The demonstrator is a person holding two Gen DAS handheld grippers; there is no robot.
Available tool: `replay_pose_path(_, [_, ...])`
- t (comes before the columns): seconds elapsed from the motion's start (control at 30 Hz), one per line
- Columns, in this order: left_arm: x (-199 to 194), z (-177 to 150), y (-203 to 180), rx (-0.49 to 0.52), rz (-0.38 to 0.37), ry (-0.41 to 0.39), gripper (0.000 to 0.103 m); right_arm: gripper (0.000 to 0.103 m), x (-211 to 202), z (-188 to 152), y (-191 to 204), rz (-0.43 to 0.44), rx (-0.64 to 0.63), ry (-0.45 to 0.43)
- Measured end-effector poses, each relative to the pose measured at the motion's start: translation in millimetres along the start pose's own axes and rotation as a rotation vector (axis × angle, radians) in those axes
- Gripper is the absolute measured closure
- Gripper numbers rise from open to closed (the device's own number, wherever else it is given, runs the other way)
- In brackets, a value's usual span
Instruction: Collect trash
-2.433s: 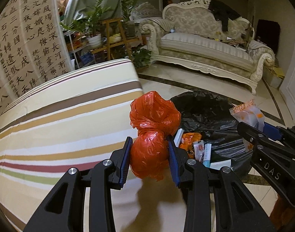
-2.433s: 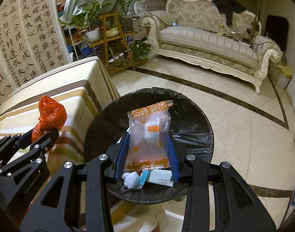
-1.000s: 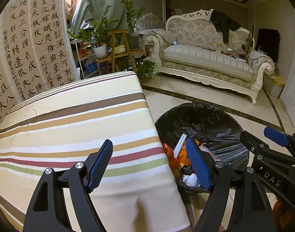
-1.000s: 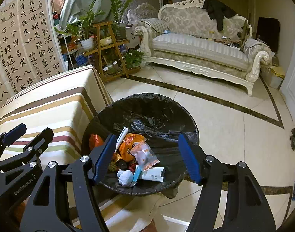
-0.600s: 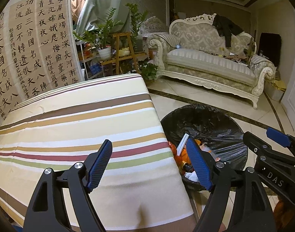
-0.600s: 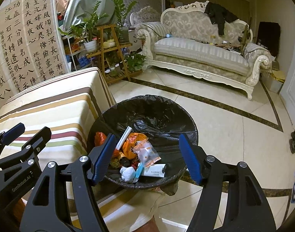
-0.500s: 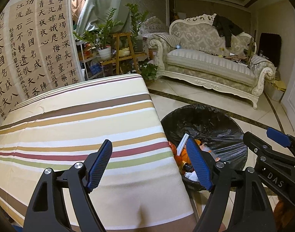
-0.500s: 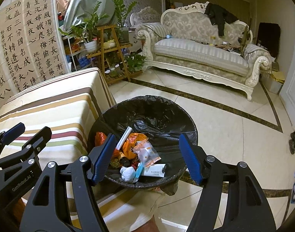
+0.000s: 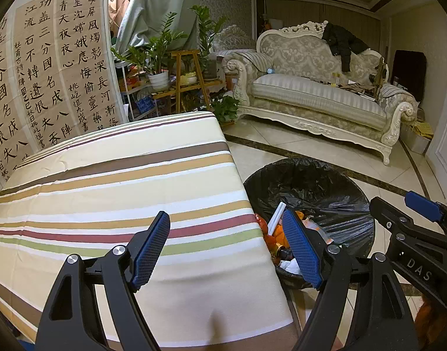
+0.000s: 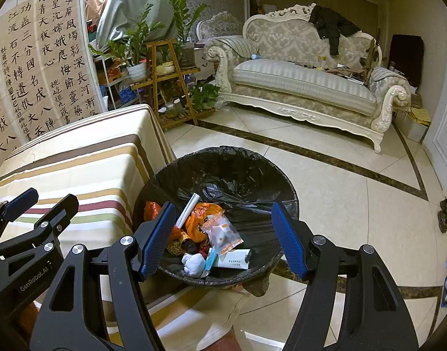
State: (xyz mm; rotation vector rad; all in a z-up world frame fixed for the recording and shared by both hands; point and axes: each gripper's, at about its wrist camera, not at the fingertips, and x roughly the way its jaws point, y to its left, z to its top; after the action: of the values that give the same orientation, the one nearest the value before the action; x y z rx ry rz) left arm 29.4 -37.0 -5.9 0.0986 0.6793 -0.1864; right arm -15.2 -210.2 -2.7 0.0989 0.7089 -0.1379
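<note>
while both claws hang released: nothing sits between their blue pads
left gripper (image 9: 226, 247): spread above striped tablecloth (image 9: 112, 181)
right gripper (image 10: 223, 238): spread above black-lined round bin (image 10: 223, 163)
clear orange-printed snack wrapper (image 10: 222, 232): lying inside bin, below right gripper, among other trash

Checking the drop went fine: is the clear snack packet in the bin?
In: the clear snack packet lies on other trash inside the black-lined bin.

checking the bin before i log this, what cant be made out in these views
- Trash bin, left wrist view: the left gripper finger and table edge hide much of the trash.
- White box, right wrist view: print too small to read.
- Bin bottom: buried under trash; right gripper fingers cover both sides.
</note>
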Motion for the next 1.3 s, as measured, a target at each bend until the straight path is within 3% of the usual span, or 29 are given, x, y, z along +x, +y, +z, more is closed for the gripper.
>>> replay_pose_path(1.3, [-1.6,-0.8,-2.3,0.0,-0.002,0.001,0.026,0.037,-0.9,-0.5,-1.4,0.0,0.0,-0.001])
